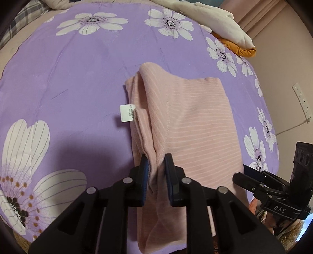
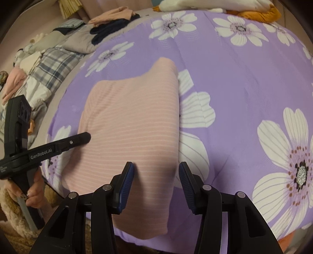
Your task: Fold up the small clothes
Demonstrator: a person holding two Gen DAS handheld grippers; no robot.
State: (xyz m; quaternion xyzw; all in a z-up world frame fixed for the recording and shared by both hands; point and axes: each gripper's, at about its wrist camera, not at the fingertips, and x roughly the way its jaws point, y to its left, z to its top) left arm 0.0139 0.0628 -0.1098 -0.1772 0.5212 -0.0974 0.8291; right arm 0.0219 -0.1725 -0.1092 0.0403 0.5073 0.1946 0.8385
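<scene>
A pink striped garment (image 1: 195, 117) lies partly folded on a purple floral bedsheet (image 1: 78, 78), its white label (image 1: 126, 113) sticking out at the left edge. My left gripper (image 1: 157, 166) is shut on a bunched fold of the garment's near left edge, with cloth pinched between the blue pads. In the right wrist view the same garment (image 2: 127, 117) spreads ahead. My right gripper (image 2: 156, 175) stands open over its near right edge, and its pads do not press the cloth. The left gripper's finger (image 2: 78, 139) reaches in from the left, held by a person's hand (image 2: 34, 187).
A cream plush blanket (image 1: 225, 21) and an orange cloth (image 1: 242, 49) lie at the sheet's far right. A plaid quilt (image 2: 52, 58) and piled clothes (image 2: 111, 17) run along the left side. A power strip (image 1: 302, 101) hangs on the wall to the right.
</scene>
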